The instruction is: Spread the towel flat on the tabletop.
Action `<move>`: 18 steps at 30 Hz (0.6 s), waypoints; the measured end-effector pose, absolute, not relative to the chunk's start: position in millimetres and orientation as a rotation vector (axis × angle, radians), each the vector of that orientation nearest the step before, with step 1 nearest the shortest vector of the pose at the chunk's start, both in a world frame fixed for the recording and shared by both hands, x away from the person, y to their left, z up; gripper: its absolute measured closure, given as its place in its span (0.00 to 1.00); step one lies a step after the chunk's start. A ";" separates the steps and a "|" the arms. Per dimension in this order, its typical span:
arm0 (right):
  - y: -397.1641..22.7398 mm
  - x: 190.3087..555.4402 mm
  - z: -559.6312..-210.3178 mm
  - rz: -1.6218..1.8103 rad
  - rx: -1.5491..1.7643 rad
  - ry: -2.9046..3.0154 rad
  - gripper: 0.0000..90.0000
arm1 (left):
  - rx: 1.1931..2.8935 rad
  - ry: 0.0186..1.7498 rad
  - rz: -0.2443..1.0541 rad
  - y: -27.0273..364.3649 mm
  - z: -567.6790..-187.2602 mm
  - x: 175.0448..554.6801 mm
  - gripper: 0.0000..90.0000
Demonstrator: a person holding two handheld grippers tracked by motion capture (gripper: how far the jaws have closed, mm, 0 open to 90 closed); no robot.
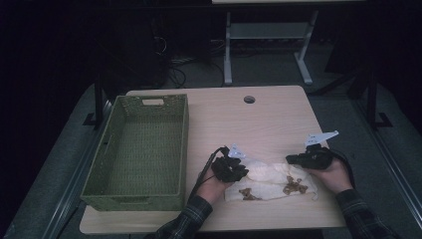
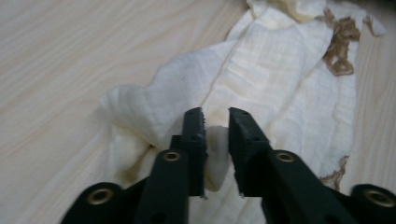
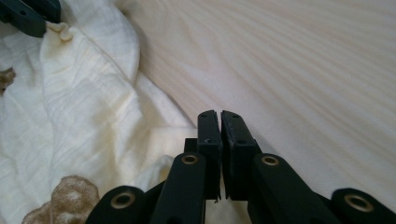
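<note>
- Wooden table [image 1: 268, 114] bore a green basket [image 1: 112, 149] and a cream cloth [image 1: 271, 181];
- left gripper [image 2: 216, 125] stood slightly parted, a cloth fold between its jaws;
- right gripper [image 3: 219, 122] was closed at the cloth's edge.

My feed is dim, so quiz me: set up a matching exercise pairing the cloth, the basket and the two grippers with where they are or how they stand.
Things:
1. cloth
2. basket
3. left gripper
4. right gripper

States:
A. jaws pressed nearly together at the cloth's edge
B. green, at the table's left side
C. cream with brown print, crumpled between the hands
D. jaws slightly apart with a fold of cloth between them

Pairs: 1-C, 2-B, 3-D, 4-A
</note>
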State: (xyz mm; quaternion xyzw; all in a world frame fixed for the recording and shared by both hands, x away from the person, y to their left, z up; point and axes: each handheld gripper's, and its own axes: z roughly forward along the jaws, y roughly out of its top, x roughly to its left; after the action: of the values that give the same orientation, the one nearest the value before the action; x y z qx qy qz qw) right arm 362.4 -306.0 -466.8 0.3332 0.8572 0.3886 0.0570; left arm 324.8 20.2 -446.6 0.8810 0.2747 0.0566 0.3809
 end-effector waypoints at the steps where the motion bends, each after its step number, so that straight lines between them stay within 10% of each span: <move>1: -307.1 361.4 -464.9 1.180 1.006 2.584 0.97 | 2.231 0.705 0.158 23.2 -443.2 324.5 0.80; 18: -366.8 348.9 -442.1 1.152 1.102 2.323 0.98 | 2.245 0.717 0.186 35.0 -442.3 318.0 0.63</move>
State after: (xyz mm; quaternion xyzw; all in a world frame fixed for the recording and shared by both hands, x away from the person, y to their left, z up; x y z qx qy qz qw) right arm 348.9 -366.8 -442.1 0.3859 0.8137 0.4037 0.1614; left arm 318.0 35.0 -442.3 0.8789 0.2806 0.0730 0.3788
